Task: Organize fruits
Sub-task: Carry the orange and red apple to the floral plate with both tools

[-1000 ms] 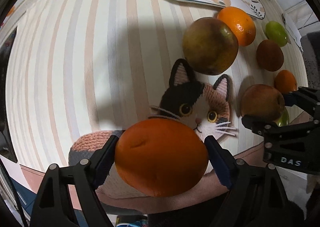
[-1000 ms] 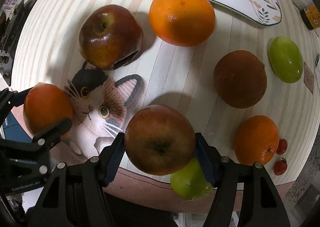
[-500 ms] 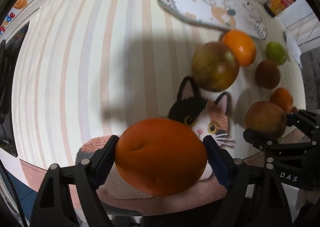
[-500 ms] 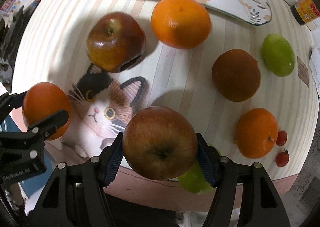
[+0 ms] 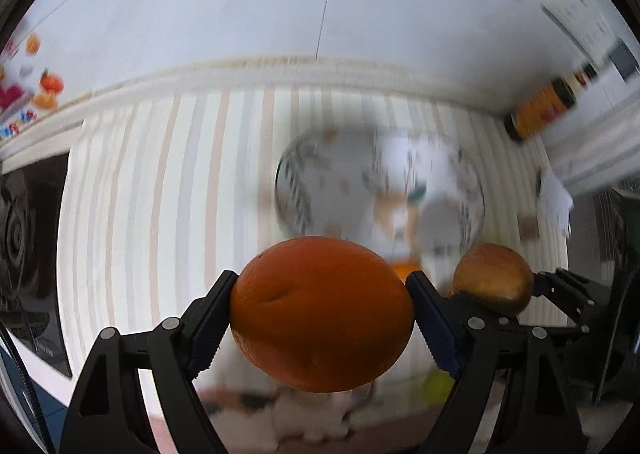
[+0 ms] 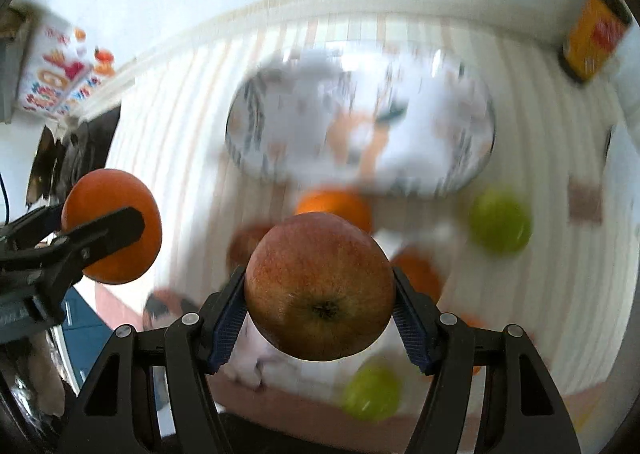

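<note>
the orange (image 5: 322,314) sits clamped between the pads of the left gripper (image 5: 322,320), held in the air on the near side of the plate (image 5: 312,189). the apple (image 6: 320,286) is gripped the same way by the right gripper (image 6: 320,318), stem end facing the camera, also near the plate's front edge. in the right wrist view we see the orange off to the left of the apple, the two grippers side by side but apart. the plate is bare of fruit and lies on the striped tablecloth (image 5: 160,193). in front of the plate, blurred, lie another orange (image 6: 334,203), a green fruit (image 6: 500,219) and a second green fruit (image 6: 372,394) nearest the table edge. a yellow jar (image 6: 592,37) stands beyond the plate to its right. we judge the risks as these: round fruit may slip from the pads in a fast carry; the two grippers may knock together over the plate; fruit released too high may roll off the plate.
</note>
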`<state>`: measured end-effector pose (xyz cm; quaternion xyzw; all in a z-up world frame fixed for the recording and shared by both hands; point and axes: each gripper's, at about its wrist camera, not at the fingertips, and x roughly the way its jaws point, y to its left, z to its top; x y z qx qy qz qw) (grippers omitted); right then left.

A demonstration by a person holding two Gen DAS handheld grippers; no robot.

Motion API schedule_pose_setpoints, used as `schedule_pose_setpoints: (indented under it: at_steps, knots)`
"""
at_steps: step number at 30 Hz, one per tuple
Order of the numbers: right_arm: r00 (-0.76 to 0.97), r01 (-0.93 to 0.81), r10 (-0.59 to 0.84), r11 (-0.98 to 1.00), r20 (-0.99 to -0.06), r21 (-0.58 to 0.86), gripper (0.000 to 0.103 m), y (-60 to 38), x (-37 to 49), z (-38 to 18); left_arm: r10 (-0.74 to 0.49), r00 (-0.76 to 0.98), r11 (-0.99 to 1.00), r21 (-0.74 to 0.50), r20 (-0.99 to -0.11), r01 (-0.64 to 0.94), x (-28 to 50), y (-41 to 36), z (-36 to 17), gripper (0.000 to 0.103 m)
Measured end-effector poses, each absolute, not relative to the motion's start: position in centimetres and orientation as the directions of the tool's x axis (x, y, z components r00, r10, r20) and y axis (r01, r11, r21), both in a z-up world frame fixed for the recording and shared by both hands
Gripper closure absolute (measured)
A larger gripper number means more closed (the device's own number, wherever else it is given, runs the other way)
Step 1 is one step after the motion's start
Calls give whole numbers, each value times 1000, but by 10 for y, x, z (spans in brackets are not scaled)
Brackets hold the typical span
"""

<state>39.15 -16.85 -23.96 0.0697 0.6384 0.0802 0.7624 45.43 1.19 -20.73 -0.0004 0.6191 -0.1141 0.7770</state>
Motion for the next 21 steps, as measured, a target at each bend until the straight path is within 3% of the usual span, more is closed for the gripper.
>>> schedule_pose_setpoints:
  at_steps: [8,14,21]
  knots:
    - [178,-49,78,996,-981,70,33,-189,492,-272,-217,55,975,-213,-975,58,554,-17,-272,19]
    - [102,-32,68,997,-992,65,33,-191,527,-312,-231,-43,973,-230,-972,-16,584,-28,-314,19]
    - [43,3,119,993,-992,119,33,-200,546,-330,-308,-73,951,-310,-949,10,593,-43,-331,19]
